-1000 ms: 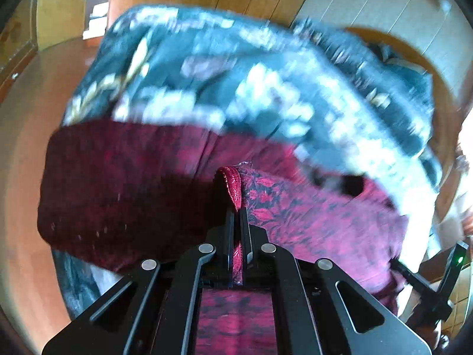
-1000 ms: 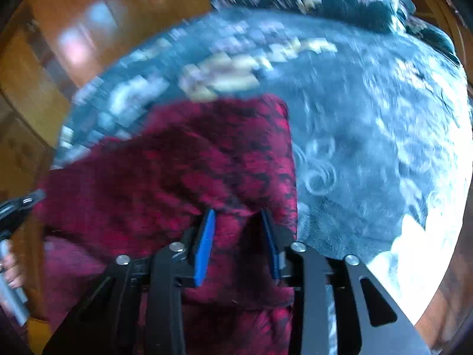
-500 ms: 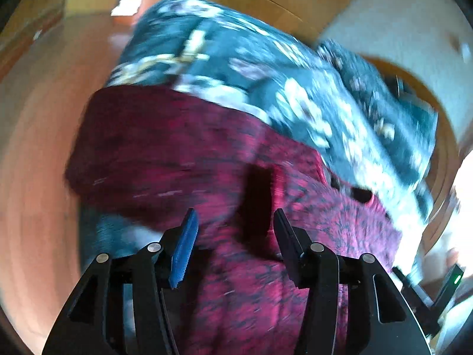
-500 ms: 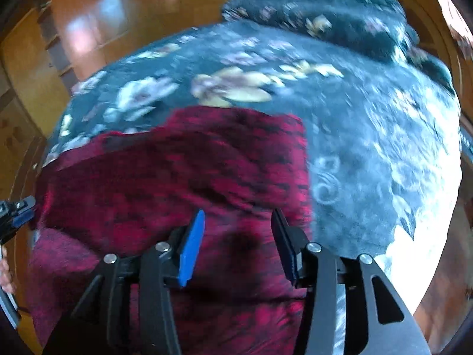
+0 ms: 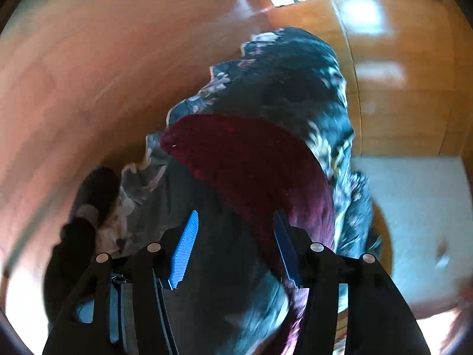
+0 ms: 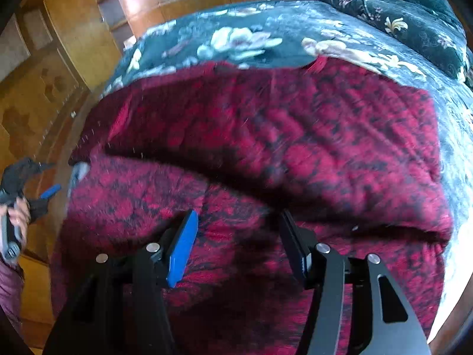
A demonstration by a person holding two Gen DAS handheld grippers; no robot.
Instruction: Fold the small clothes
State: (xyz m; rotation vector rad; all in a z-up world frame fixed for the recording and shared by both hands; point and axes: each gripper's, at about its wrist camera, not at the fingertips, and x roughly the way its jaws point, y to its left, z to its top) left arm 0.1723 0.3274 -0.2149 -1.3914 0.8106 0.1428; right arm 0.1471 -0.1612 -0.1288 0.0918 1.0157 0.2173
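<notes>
Right wrist view: the right gripper (image 6: 236, 236) was seen with its fingers (image 6: 181, 245) opening, nothing clamped, the red garment (image 6: 266, 136) lying just beyond and beneath them, folded over on the floral bedspread (image 6: 251, 41). The left gripper (image 5: 233, 242) was held apart and empty, off the garment's edge. The fold would best be pressed flat before another edge was taken.

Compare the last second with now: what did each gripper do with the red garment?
The left gripper let go of the red garment and swung off to its edge. The right gripper is opening above it, nothing pinched. The garment still lies on the floral bedspread.
</notes>
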